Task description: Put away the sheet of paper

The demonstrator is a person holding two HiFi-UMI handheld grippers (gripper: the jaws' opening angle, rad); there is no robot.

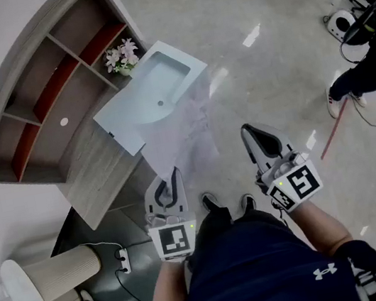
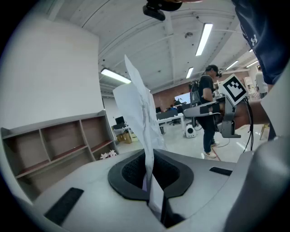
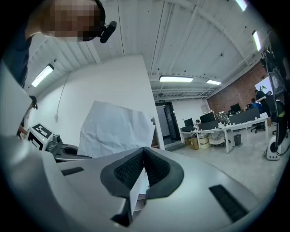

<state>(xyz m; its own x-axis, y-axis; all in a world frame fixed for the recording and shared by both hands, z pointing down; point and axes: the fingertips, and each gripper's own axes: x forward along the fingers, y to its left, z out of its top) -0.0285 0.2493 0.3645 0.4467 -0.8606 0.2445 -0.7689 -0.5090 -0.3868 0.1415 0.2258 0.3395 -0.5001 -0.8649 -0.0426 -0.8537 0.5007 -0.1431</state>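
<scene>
A crumpled white sheet of paper (image 1: 186, 121) stands on edge in front of me, pinched at its lower edge by my left gripper (image 1: 175, 175). In the left gripper view the sheet (image 2: 138, 102) rises straight up out of the shut jaws of that gripper (image 2: 148, 168). My right gripper (image 1: 252, 133) is held level to the right of the sheet, apart from it, its jaws shut with nothing between them. The right gripper view shows the sheet (image 3: 117, 130) off to the left, beyond the closed right gripper (image 3: 143, 156).
A pale blue sink counter (image 1: 118, 115) with a small flower pot (image 1: 122, 56) stands ahead, beside a wooden shelf unit (image 1: 56, 97) against the wall. A person (image 1: 373, 63) stands far right. A white ribbed bin (image 1: 59, 277) and power strip (image 1: 123, 260) sit lower left.
</scene>
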